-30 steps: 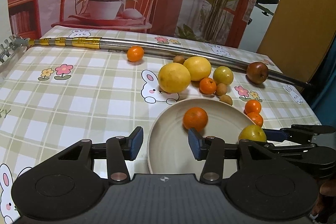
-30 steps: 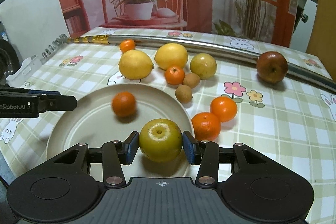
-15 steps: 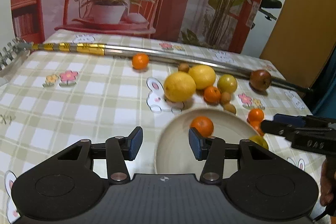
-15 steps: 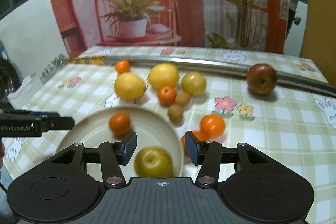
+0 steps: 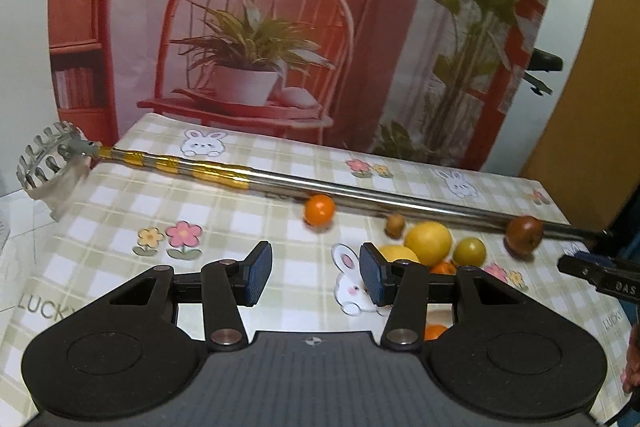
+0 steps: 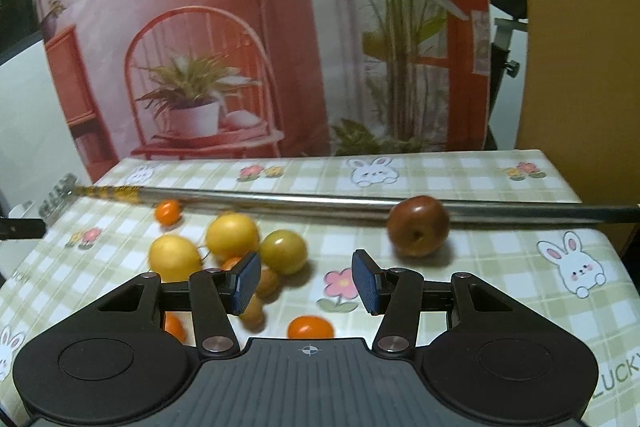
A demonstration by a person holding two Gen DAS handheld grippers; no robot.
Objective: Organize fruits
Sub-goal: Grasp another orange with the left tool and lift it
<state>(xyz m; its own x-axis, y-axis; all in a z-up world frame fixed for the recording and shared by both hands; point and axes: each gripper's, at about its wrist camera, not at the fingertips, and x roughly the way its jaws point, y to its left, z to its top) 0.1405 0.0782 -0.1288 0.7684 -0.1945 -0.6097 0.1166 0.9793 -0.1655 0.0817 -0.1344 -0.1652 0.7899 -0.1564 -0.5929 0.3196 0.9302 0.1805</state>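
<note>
Both tongs, left and right, gape empty above the fruits beyond.

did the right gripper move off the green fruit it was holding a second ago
Yes. The right gripper has lifted and backed off: its jaws stand empty over the tablecloth, and the plate and that fruit have dropped out of its view.

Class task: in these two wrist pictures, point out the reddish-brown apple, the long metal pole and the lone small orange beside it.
reddish-brown apple (image 6: 418, 225), right wrist view, front face
long metal pole (image 5: 360, 189), left wrist view, bare steel shaft
lone small orange (image 5: 319, 209), left wrist view, centre of skin
</note>
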